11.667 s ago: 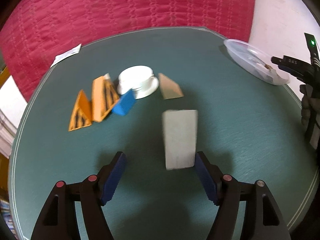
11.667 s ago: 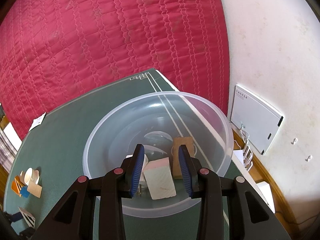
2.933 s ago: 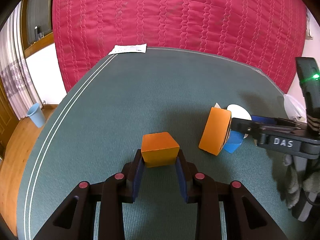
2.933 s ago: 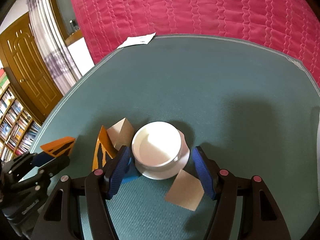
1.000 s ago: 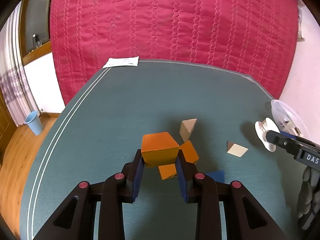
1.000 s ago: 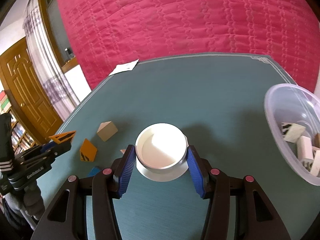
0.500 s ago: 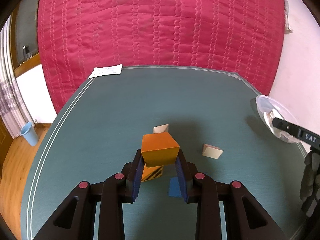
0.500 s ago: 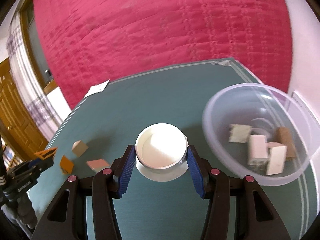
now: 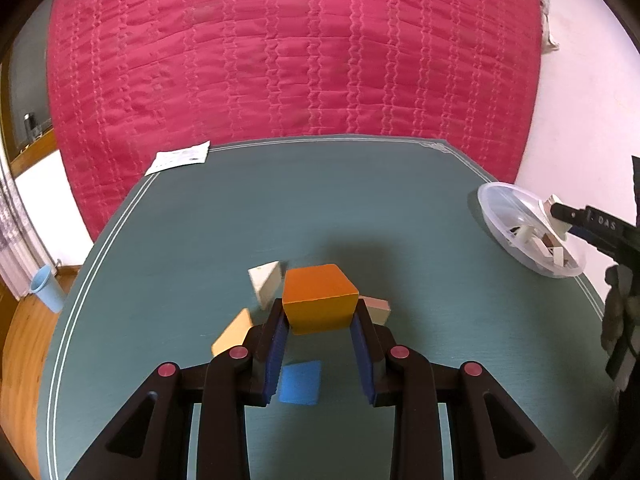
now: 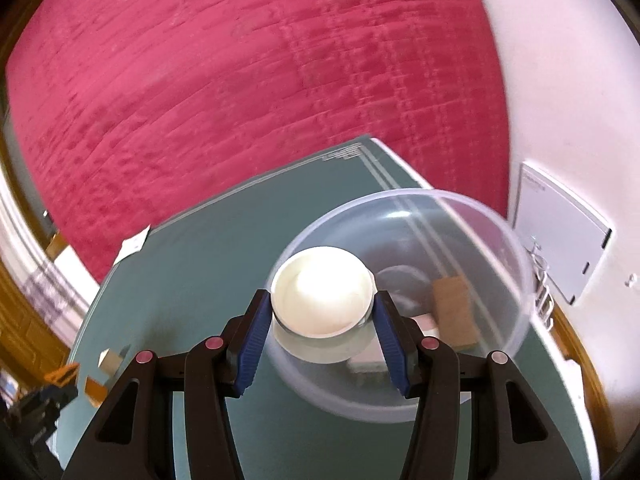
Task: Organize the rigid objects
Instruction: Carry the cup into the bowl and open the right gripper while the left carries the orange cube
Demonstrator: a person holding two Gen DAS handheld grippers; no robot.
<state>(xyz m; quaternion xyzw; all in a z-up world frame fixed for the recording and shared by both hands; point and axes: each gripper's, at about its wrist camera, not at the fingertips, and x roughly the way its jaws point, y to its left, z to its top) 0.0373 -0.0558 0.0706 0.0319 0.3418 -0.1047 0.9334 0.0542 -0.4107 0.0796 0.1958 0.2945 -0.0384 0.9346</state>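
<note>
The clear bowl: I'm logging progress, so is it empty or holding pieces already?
Not empty. The clear bowl holds several blocks, including a brown block; the right gripper holds a white dish above its near side.

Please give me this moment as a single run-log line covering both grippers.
left gripper: shut on orange block, above table | right gripper: shut on white cup, over clear bowl | bowl: blocks inside

Loose blocks point(image 9: 299, 382) lie mid-table point(image 9: 360, 200); the bowl point(image 9: 500, 204) sits at its right edge, blocks inside.
</note>
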